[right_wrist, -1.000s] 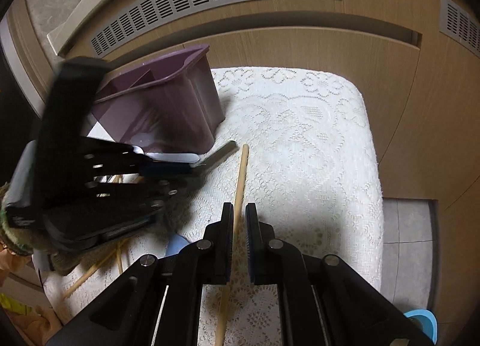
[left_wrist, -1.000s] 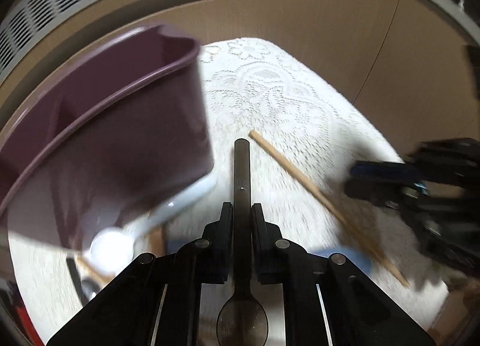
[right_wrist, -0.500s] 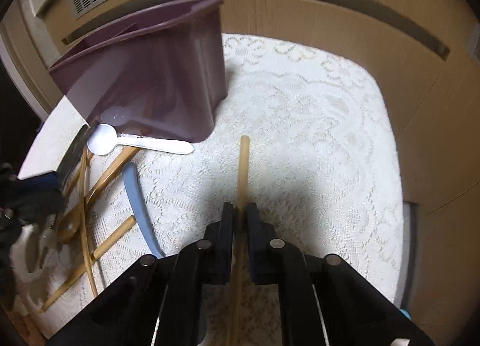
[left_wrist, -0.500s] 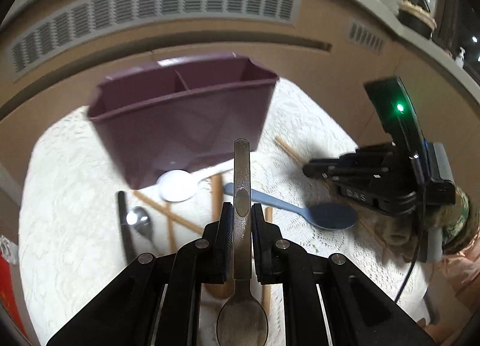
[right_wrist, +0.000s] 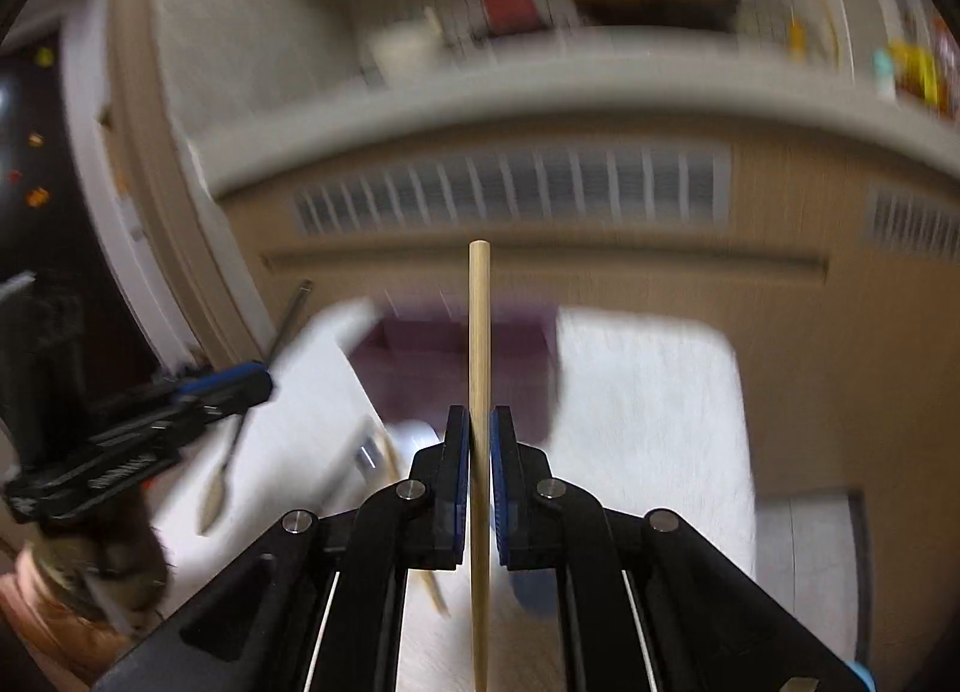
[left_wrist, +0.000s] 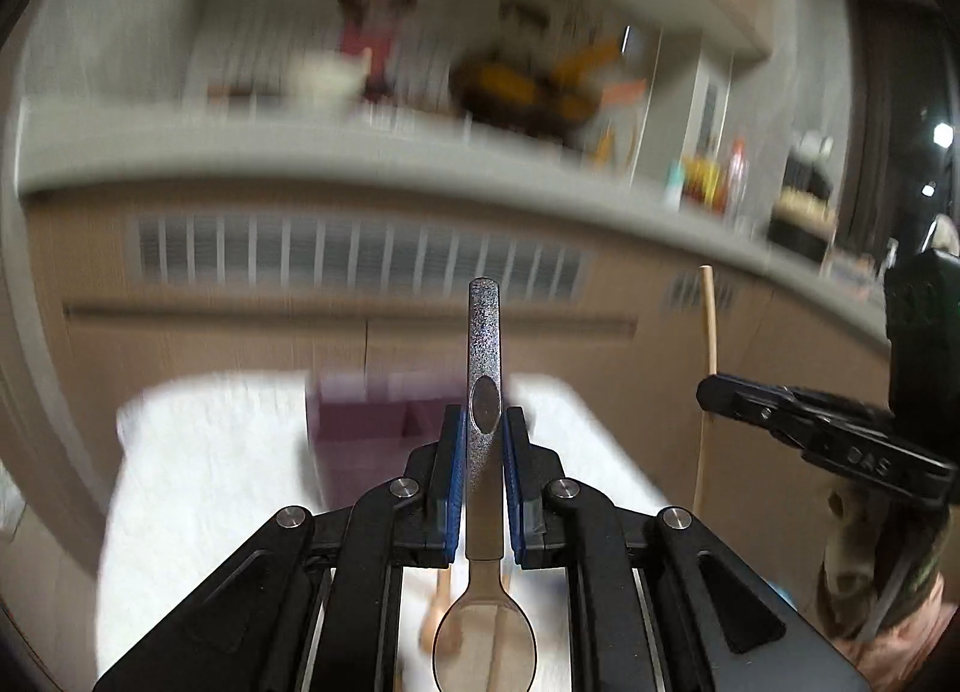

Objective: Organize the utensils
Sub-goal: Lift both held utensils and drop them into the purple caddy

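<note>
Utensils are going into the maroon plastic divided caddy, which stands on the white lace-covered table below both tools. Left gripper clamps a speckled metal spoon, bowl toward the camera; right gripper pinches a pale wooden chopstick. Both look mid-carry; next, each needs lowering into a compartment. Motion blur hides the caddy's dividers and the loose utensils.

Metal spoon (handle forward) between clamped jaws
</note>
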The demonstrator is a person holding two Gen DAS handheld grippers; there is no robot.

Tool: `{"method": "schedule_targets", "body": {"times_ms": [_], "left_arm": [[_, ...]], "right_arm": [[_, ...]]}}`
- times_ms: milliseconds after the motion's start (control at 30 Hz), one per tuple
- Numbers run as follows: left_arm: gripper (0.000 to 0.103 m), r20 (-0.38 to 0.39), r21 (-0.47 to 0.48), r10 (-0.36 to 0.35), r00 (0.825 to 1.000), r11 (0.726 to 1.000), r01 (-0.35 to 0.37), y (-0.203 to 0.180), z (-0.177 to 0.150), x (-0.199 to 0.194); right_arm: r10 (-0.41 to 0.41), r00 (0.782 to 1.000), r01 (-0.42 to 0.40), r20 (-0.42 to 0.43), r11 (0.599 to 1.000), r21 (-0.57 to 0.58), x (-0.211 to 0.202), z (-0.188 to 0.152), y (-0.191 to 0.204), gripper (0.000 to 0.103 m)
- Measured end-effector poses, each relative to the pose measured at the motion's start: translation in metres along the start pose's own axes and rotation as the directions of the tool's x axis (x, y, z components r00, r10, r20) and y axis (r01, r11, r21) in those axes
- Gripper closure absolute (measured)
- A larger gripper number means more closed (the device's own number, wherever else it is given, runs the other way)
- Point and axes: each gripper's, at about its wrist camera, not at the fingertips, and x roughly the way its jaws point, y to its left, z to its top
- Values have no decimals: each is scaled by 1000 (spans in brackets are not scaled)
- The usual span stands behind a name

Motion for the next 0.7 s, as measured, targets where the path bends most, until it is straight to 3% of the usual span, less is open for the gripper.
{"method": "schedule_targets", "body": {"times_ms": [133, 300, 467, 567, 633, 700], "left_arm": [[91, 195, 13, 15, 981, 1000, -18, -9, 57, -6], [91, 316, -24, 20, 948, 1000, -13, 6, 108, 7], [91, 360, -61, 74, 930, 997, -55, 21, 121, 37], [91, 390, -38, 142, 910, 990, -138, 26, 109, 68], [91, 377, -31, 168, 911, 985, -169, 31, 98, 86], [90, 335, -39, 185, 924, 982, -183, 41, 85, 111]], "right_arm": [[5, 983, 7, 183, 998, -63, -28, 54, 24, 95], [0, 947, 37, 322, 993, -111, -24, 112, 42, 95], [3, 938, 39, 347, 993, -113, -2, 138, 35, 95], [-1, 943, 35, 334, 995, -96, 25, 140, 26, 95], [-13, 949, 39, 315, 996, -77, 45, 135, 16, 95], [-13, 959, 30, 283, 998, -55, 66, 129, 6, 95]]}}
